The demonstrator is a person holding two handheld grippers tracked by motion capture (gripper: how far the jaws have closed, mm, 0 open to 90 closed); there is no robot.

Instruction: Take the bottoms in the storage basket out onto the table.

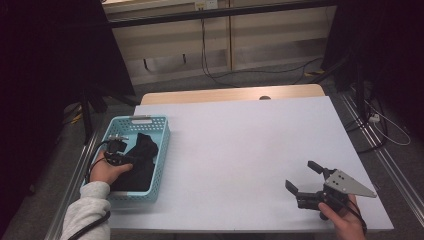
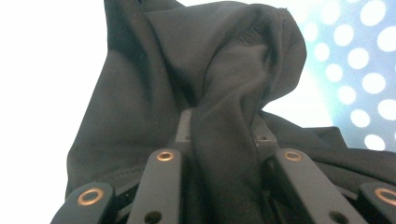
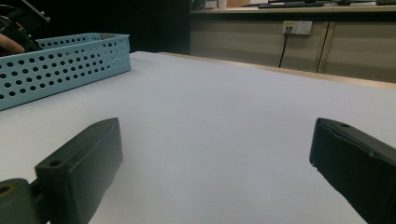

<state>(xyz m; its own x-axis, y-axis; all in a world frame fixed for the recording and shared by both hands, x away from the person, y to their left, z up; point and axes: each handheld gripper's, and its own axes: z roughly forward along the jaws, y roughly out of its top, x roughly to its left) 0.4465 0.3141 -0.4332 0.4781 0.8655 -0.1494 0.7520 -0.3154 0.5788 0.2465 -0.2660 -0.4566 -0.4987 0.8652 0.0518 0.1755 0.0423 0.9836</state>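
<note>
A black cloth (image 1: 144, 152) lies bunched in a light blue perforated basket (image 1: 163, 145) at the table's left. My left gripper (image 1: 130, 160) reaches into the basket and is shut on the cloth. In the left gripper view a thick fold of the black cloth (image 2: 233, 84) runs up between the jaws of the left gripper (image 2: 224, 140), which pinch it. My right gripper (image 1: 301, 175) rests near the table's front right corner, open, with nothing between its jaws. The right gripper (image 3: 215, 144) looks across bare tabletop toward the basket (image 3: 65, 65).
The white tabletop (image 1: 240, 145) stretches between basket and right gripper. A wooden strip (image 1: 230, 93) edges the far side. Cables (image 1: 210, 65) trail on the floor beyond, and dark stands flank both sides. The basket sits close to the table's left edge.
</note>
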